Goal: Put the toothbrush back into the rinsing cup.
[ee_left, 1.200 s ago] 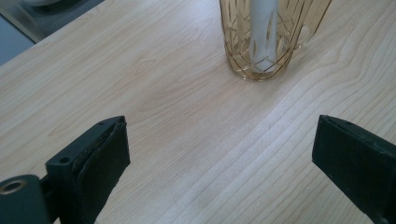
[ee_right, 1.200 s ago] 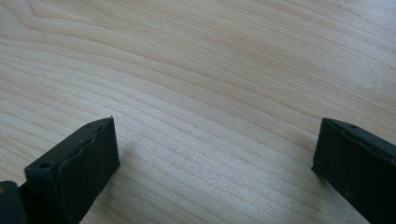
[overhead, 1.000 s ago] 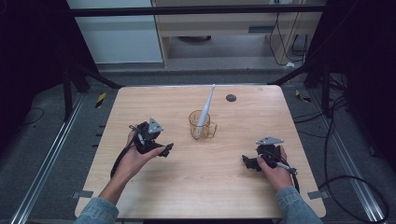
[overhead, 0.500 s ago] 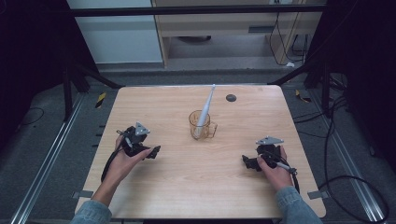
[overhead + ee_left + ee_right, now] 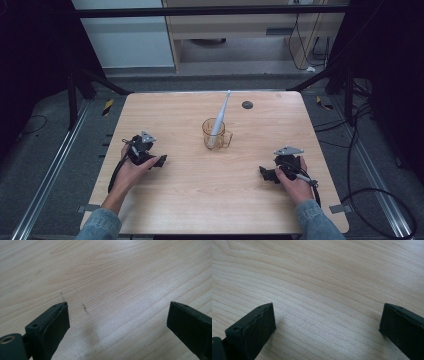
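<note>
L gripper (image 5: 161, 161) pulled back from cup (image 5: 216, 134) w/ brush (image 5: 220, 114); both fingers apart, empty, R (image 5: 264, 173) parked. Looks done.

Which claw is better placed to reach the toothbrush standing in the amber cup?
Probably the left claw: it points toward the amber cup holding the toothbrush, jaws open. The right claw, also open, points across the table rather than at the cup. The gaps look similar.

No text, label, brand or number can be read anywhere. The wooden table (image 5: 200, 200) carries only grain and a few faint dark scuffs, and the amber cup (image 5: 216, 134) bears no legible marking.
</note>
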Demonstrator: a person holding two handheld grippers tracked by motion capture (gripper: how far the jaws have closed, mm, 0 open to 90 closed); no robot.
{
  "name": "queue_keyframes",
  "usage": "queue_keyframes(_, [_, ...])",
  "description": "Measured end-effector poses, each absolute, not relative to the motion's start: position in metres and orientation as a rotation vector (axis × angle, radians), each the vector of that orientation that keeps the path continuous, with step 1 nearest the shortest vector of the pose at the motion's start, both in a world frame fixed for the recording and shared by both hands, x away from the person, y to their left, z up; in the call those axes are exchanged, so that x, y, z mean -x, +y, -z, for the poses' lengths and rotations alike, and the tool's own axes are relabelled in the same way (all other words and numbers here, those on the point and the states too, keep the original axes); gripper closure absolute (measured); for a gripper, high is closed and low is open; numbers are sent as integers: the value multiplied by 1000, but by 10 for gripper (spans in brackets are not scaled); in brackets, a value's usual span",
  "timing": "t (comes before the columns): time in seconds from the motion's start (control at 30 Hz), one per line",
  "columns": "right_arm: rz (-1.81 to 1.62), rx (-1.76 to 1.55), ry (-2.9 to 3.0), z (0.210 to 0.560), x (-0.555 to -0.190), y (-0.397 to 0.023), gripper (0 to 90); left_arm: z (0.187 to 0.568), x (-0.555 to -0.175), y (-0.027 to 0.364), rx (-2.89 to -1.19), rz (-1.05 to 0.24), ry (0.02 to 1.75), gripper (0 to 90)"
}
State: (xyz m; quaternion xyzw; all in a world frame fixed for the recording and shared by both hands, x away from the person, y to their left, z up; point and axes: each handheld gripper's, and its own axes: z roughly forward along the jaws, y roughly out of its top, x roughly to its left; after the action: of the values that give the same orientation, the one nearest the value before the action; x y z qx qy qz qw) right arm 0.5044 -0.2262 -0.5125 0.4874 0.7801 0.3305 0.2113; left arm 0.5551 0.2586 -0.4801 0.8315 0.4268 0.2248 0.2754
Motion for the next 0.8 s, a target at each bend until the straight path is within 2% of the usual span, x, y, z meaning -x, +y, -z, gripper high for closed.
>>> queue_keyframes(0.57, [-919,-1355,2167,512,-504,-226,4,492,-578,260,-2199,-590,1159,41])
queue_keyframes(0.8, [-919,-1355,2167,512,-504,-226,4,500,-585,260,-2171,-544,1172,41])
